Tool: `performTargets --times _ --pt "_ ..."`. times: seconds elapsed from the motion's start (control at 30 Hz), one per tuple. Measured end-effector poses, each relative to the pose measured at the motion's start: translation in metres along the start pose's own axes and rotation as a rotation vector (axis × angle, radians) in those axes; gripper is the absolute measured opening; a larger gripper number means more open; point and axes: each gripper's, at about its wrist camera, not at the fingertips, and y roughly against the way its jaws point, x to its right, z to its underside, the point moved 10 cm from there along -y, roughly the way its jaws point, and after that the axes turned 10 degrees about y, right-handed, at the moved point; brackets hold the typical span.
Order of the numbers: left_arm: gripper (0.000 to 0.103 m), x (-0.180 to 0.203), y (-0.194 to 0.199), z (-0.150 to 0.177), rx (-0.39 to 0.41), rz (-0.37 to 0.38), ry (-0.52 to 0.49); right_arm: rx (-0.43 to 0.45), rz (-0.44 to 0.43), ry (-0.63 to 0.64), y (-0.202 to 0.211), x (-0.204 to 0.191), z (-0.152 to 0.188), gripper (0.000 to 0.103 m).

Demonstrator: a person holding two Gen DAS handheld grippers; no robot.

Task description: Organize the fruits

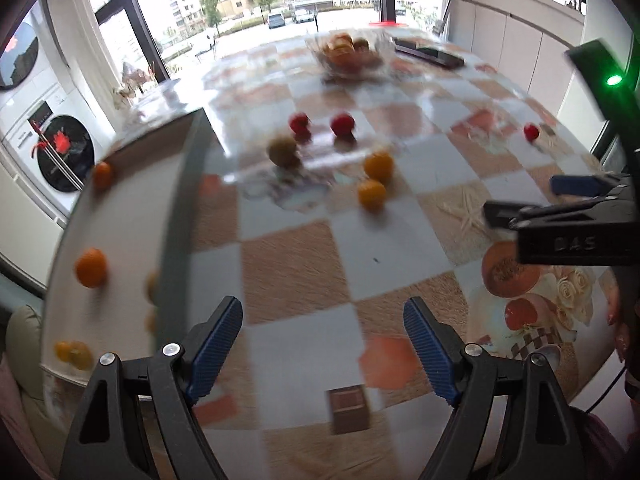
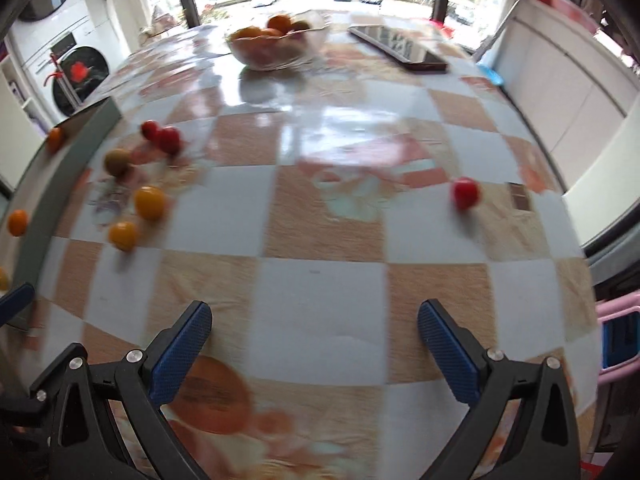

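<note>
In the left wrist view my left gripper stands wide apart over the checkered worktop, nothing between its jaws. Mid-frame lie two red tomatoes, a greenish fruit and two yellow fruits; a grey tray at the left holds oranges. A glass bowl of fruit sits at upper centre.

In the right wrist view my right gripper is likewise spread and empty. A lone red tomato lies at the right, apart from the cluster at the left.
</note>
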Motion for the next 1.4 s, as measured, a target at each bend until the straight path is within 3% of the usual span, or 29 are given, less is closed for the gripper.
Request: performTargets --times 0.1,0.17,0.23,0.33,0.57,1.4 --pt "0.093 -0.002 -0.006 0.001 0.0 -0.002 0.048 0.024 0.008 0.019 0.003 0.003 0.004 0.103" --pt "0.093 -0.003 -0.009 0.002 -0.008 0.018 0.076 0.059 0.012 0.022 0.003 0.005 0.006 0.103" --pt "0.103 -0.008 -0.012 0.005 -0.004 0.014 0.108 0.096 0.02 0.024 0.004 0.004 0.006 0.103" --pt "0.103 -0.014 -0.017 0.012 0.004 0.057 0.185 0.114 0.023 0.024 0.004 0.005 0.005 0.103" --pt "0.103 -0.014 -0.015 0.015 0.094 0.055 0.186 0.134 0.026 0.024 0.003 0.003 0.004 0.103" --pt "0.103 -0.014 -0.013 0.015 0.096 0.046 0.196 0.136 0.026 0.024 0.003 0.003 0.004 0.103"
